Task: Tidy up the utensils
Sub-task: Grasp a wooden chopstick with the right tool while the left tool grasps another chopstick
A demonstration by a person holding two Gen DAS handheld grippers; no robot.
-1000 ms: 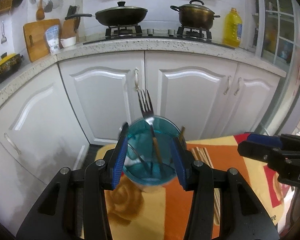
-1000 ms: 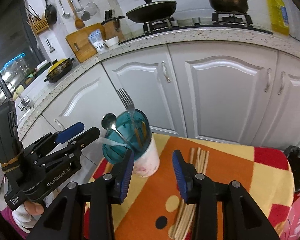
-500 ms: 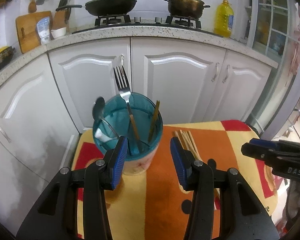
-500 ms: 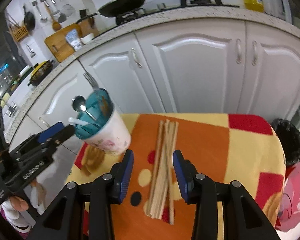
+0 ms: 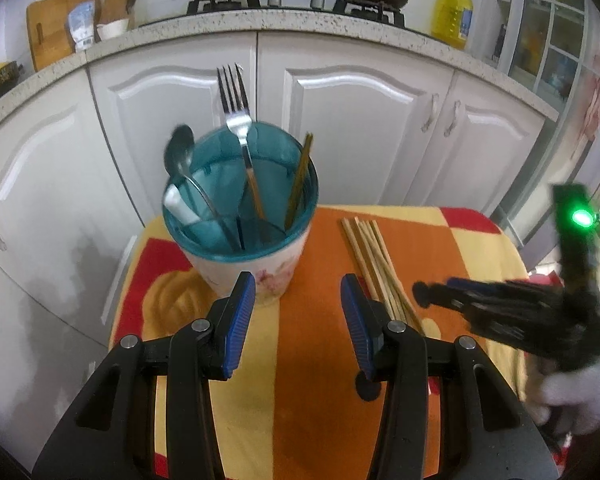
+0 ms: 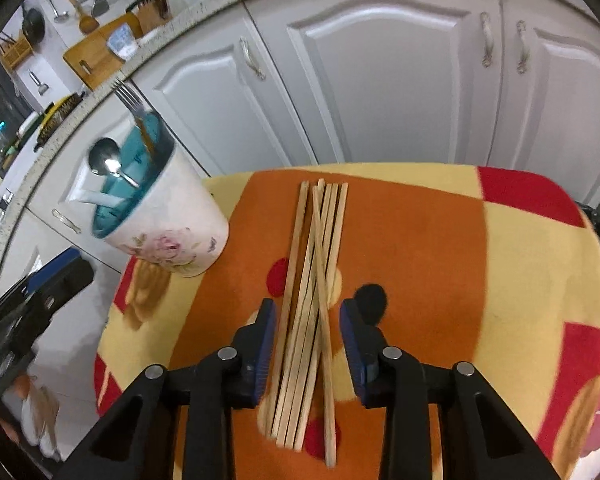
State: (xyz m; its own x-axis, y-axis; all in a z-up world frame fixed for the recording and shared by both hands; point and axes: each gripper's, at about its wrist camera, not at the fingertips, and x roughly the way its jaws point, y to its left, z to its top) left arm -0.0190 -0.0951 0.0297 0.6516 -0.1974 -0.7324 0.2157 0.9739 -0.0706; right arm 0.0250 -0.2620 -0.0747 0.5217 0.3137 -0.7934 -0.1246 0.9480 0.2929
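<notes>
A white floral utensil cup (image 5: 256,276) with a teal inside stands on the small table's left side; it also shows in the right wrist view (image 6: 168,236). It holds a fork (image 5: 236,112), a spoon (image 5: 180,156), a chopstick (image 5: 300,180) and a white handle. A bundle of wooden chopsticks (image 6: 312,288) lies flat right of the cup; it also shows in the left wrist view (image 5: 376,264). My right gripper (image 6: 308,316) is open, low over the bundle, its jaws either side of it. My left gripper (image 5: 298,300) is open and empty, just in front of the cup.
The table wears an orange, yellow and red cloth (image 6: 500,272). White cabinet doors (image 5: 360,128) stand close behind it, under a counter with a stove, pans and an oil bottle (image 5: 452,12). The table edge drops off at left and right.
My left gripper has let go of the cup and drawn back from it. My right gripper has moved right and down, from beside the cup to over the chopstick bundle.
</notes>
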